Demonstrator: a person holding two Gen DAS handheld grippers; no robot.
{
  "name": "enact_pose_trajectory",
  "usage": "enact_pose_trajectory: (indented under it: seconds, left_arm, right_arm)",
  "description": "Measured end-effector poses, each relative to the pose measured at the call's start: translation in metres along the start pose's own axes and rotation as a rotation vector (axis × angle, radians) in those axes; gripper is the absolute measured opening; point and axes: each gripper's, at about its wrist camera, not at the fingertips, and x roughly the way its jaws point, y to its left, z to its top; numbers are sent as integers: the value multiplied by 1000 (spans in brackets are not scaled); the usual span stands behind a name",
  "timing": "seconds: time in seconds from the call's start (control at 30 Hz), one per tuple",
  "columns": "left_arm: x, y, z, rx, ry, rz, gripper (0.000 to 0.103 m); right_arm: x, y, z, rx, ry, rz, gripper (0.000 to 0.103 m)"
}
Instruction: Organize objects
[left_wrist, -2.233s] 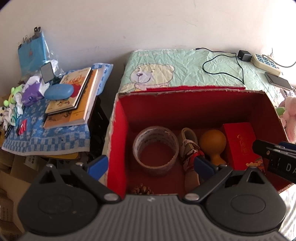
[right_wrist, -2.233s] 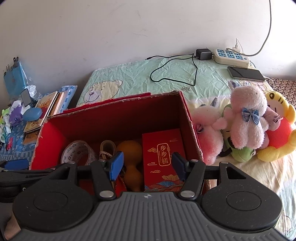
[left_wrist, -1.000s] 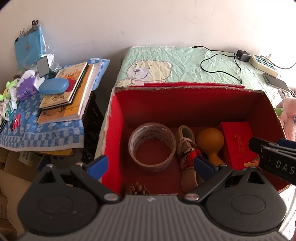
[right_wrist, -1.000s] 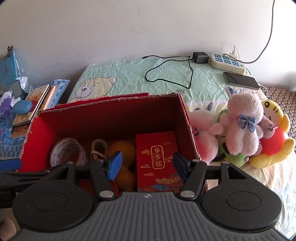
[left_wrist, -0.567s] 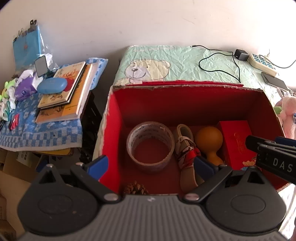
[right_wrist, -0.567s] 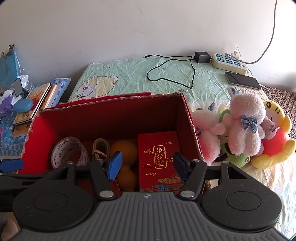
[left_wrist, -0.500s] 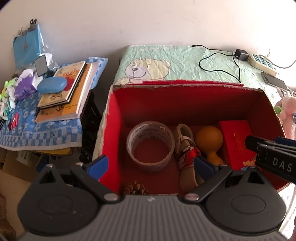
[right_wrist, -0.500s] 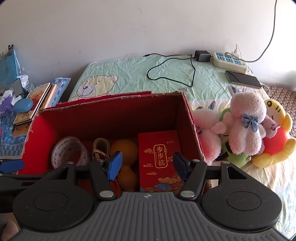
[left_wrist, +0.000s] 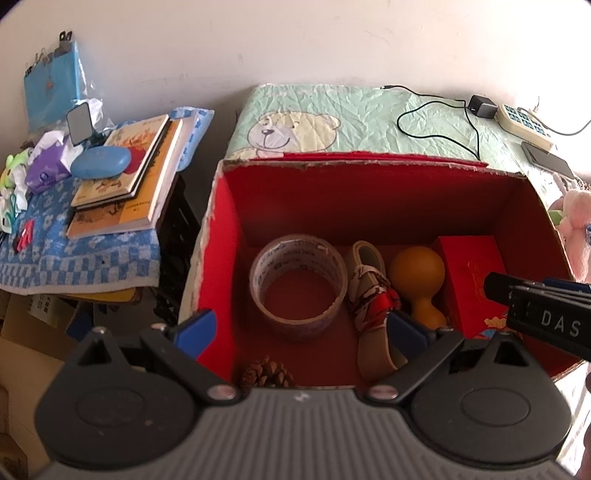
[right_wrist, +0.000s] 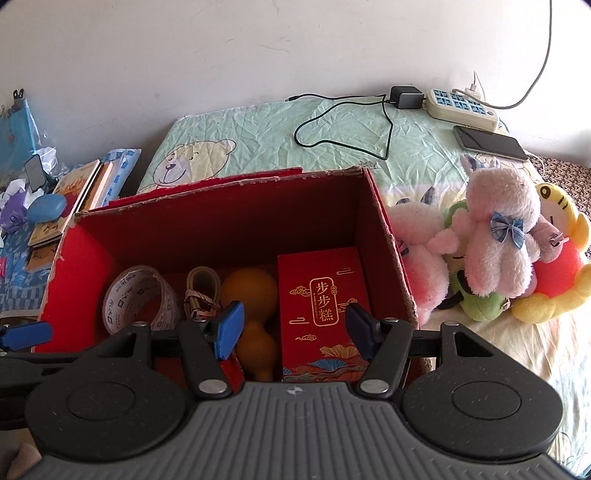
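Note:
A red cardboard box (left_wrist: 221, 236) (right_wrist: 384, 221) stands open on the bed. Inside lie a roll of tape (left_wrist: 299, 288) (right_wrist: 136, 295), a small shoe (left_wrist: 373, 306) (right_wrist: 201, 291), an orange gourd (left_wrist: 419, 277) (right_wrist: 253, 306), a red gift carton (left_wrist: 469, 280) (right_wrist: 321, 295) and a pine cone (left_wrist: 267, 373). My left gripper (left_wrist: 301, 326) is open and empty above the box's near left part. My right gripper (right_wrist: 295, 330) is open and empty above the near right part, over the gift carton.
Plush toys (right_wrist: 495, 236) lie on the bed right of the box. A power strip (right_wrist: 461, 105), a phone (right_wrist: 489, 142) and a black cable (right_wrist: 343, 129) lie behind. A side table (left_wrist: 44, 258) on the left holds books (left_wrist: 129, 184) and a blue case (left_wrist: 101, 166).
Both grippers have drifted slightly over the box; the views have shifted a little. Both stay open and empty, and the box contents have not moved.

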Motion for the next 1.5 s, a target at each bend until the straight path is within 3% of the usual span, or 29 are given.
enact_pose_trajectory:
  seconds: [1.5]
  left_arm:
    - [2, -2, -2, 19, -15, 34, 99]
  right_arm:
    - [0, -2, -2, -5, 1, 14, 66]
